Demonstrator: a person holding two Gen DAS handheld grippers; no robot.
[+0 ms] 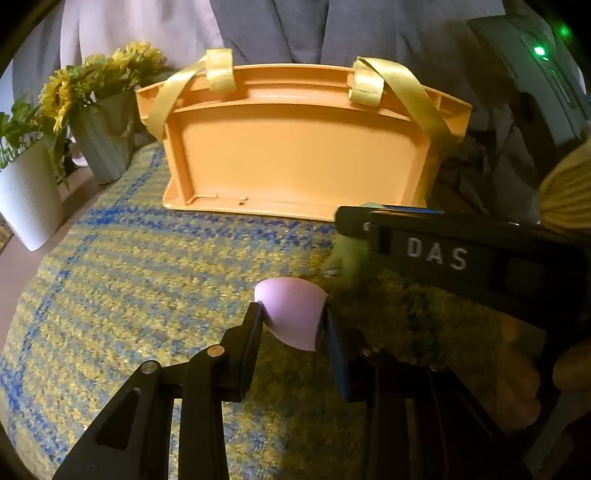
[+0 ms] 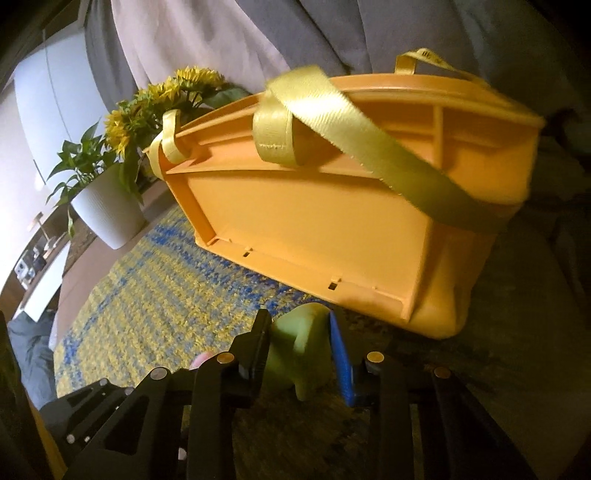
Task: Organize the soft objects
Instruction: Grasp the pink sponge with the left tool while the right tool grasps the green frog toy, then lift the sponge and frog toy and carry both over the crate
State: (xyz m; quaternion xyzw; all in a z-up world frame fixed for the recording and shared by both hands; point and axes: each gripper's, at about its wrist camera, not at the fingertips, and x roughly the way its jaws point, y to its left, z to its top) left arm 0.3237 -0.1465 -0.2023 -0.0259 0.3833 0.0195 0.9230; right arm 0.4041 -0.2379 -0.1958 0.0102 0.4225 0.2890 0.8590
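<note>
An orange plastic basket with yellow straps stands at the far side of a yellow and blue woven cloth; it also shows in the right wrist view. My left gripper is shut on a pink soft egg-shaped object, held in front of the basket. My right gripper is shut on a green soft toy close to the basket's near right corner. In the left wrist view the right gripper's body reaches in from the right, with the green toy blurred at its tip.
A white pot with a green plant and a grey vase of sunflowers stand at the left, off the cloth. They also show in the right wrist view, the pot and sunflowers. Grey and white curtains hang behind the basket.
</note>
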